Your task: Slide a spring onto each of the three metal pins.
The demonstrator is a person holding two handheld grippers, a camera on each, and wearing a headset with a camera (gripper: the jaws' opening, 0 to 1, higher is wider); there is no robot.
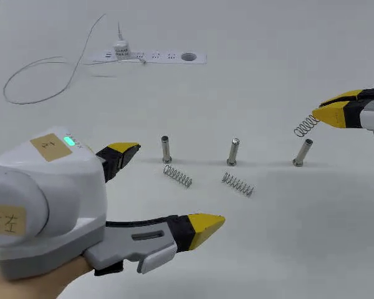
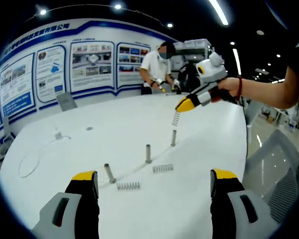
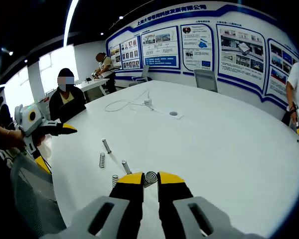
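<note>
Left side: the left gripper (image 2: 154, 175) hovers low at 7 o'clock in the head view, on the near side of the pin row. Its fingers are spread wide apart and hold nothing.
Right side: the right gripper (image 1: 318, 116) comes in at 3 o'clock in the head view. Its fingers are pinched together on one end of the held spring (image 1: 305, 126).
Carried part: the held spring slants from the yellow fingertips toward 7 o'clock. Its free end is just above the top of the right pin (image 1: 303, 152) and has not been slid onto it.
Pins: the left pin (image 1: 166, 149), the middle pin (image 1: 234, 151) and the right pin stand in a row across the table (image 1: 268, 249), well apart from one another. All three are bare.
Loose parts: the left spring (image 1: 177, 176) lies flat at 5 o'clock of the left pin. The middle spring (image 1: 237, 184) lies flat at 6 o'clock of the middle pin. Each is near its pin and not touching it.
Far edge: a white power strip (image 1: 156, 56) lies at 12 o'clock with a plug in it. A thin cable (image 1: 43, 78) loops from it toward 10 o'clock.
Surroundings: in the left gripper view a person (image 2: 157, 64) stands beyond the table, in front of wall posters.
</note>
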